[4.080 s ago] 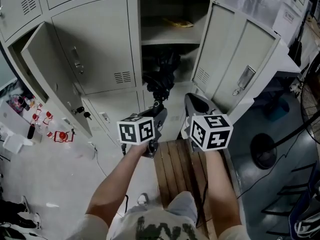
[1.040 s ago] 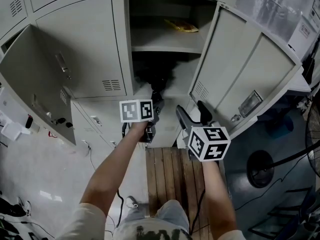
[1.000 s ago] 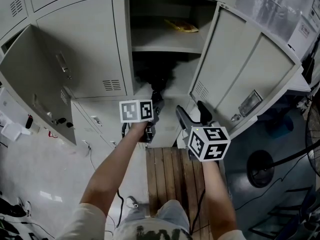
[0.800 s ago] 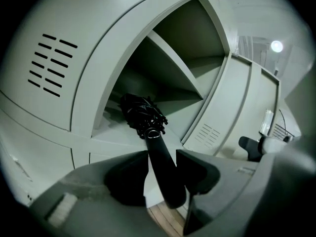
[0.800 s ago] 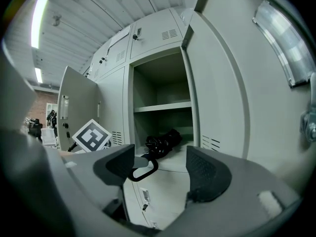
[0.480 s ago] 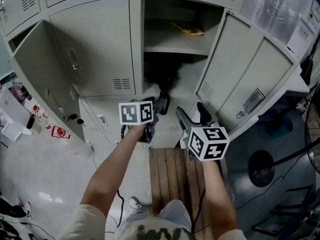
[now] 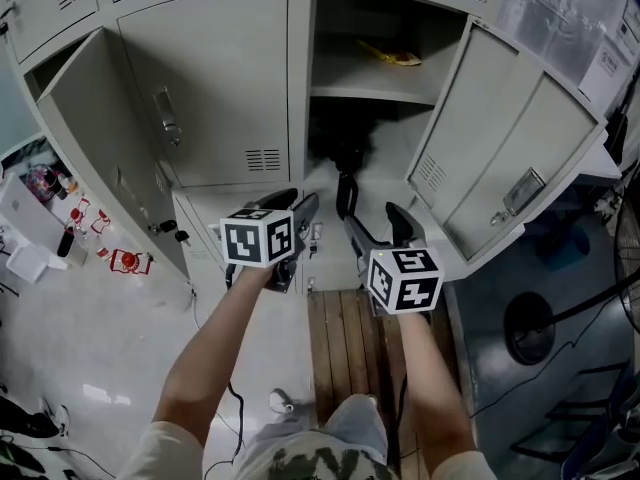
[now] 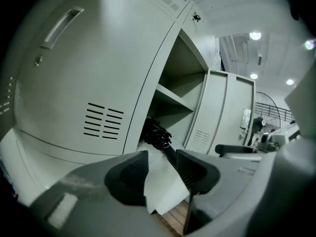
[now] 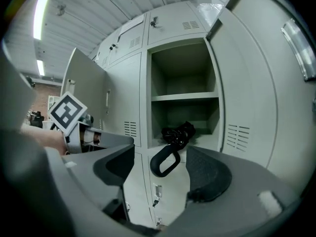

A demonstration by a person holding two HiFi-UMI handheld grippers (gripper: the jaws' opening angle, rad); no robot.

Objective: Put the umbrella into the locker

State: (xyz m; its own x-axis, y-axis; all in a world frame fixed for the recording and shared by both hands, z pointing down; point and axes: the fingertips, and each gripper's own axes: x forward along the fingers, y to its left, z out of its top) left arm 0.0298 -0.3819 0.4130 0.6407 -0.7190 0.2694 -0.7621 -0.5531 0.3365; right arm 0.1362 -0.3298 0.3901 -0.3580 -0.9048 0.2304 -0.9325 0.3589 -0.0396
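Grey lockers fill the view, and the middle locker (image 7: 370, 93) stands open. The umbrella (image 7: 345, 158) lies in its lower compartment, long axis pointing outward, with its handle (image 7: 346, 196) overhanging the sill. The right gripper (image 7: 372, 218) is nearer, its jaws apart and empty, facing the handle. The left gripper (image 7: 300, 204) is off to the handle's left. Its jaws have just been opening and hold nothing.

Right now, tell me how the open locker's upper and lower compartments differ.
The upper compartment holds a flat yellow thing; the lower compartment holds the black umbrella. Nothing overhangs the upper compartment's shelf; the umbrella's handle sticks out past the lower compartment's front edge. Both are grey and open.
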